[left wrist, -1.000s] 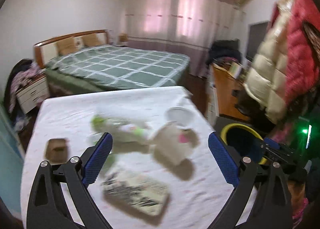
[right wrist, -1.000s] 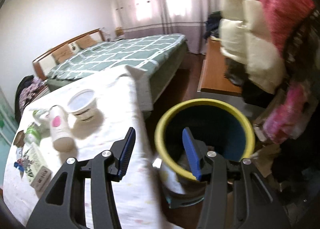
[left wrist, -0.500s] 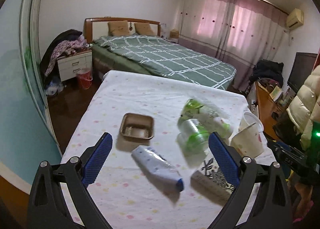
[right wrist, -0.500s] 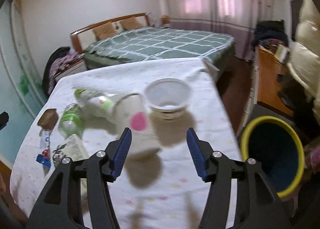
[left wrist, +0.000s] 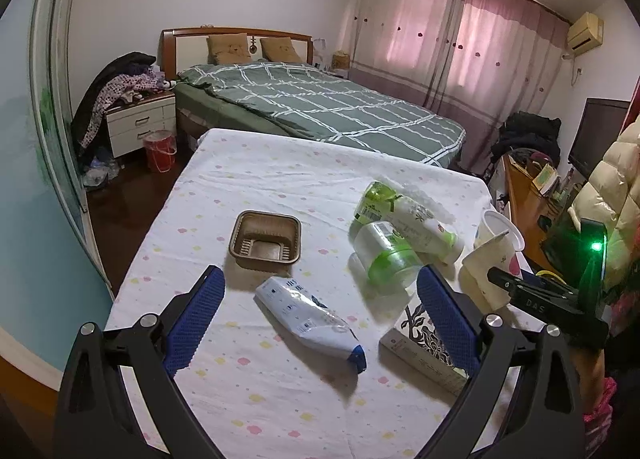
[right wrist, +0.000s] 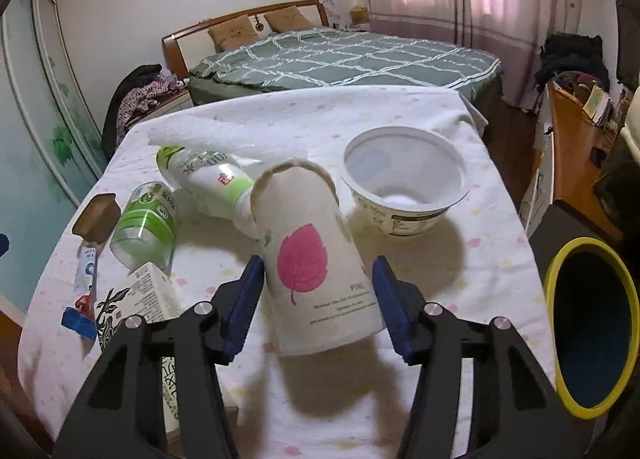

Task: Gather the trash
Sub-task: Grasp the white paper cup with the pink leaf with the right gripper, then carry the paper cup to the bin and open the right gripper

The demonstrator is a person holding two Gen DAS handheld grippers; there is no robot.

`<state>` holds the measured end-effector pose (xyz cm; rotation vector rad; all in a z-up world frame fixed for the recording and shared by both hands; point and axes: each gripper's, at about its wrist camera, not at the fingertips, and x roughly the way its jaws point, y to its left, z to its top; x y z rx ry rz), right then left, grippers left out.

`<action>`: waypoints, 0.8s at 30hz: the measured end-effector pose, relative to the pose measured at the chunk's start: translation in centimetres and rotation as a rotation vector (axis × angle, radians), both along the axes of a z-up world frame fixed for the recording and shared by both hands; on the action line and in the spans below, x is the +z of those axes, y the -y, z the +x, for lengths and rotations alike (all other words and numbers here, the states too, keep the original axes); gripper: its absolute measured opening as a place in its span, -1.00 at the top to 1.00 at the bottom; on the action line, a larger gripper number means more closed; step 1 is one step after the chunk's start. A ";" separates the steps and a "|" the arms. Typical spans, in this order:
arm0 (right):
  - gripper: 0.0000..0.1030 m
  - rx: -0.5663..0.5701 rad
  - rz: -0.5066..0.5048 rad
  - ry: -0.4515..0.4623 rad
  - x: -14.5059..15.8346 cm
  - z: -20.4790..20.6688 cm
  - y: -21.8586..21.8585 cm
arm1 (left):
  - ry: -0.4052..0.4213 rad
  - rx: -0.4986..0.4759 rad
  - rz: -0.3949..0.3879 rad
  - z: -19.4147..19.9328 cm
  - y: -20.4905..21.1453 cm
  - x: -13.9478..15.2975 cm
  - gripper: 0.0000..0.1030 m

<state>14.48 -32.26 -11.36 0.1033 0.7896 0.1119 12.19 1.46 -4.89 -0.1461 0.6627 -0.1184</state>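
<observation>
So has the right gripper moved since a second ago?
Yes. The right gripper has swung left, from the yellow-rimmed bin to straddle the leaf-print paper cup on the table.

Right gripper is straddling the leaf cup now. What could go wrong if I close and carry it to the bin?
The paper cup lies on its side with an already dented rim, so the open right gripper may crush it or let it slip. Its rim sits against the white bottle and near the yogurt tub; lifting may knock them. The bin stands below the table edge.

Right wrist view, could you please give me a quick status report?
Right gripper open, straddling tipped paper cup. Left gripper open above pouch. Bin at right, unobstructed.
</observation>
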 end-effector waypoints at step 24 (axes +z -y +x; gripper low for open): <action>-0.02 -0.383 0.033 0.128 2.8 -6.2 11.5 | -0.011 -0.112 0.031 -0.5 4.3 -0.5 -0.85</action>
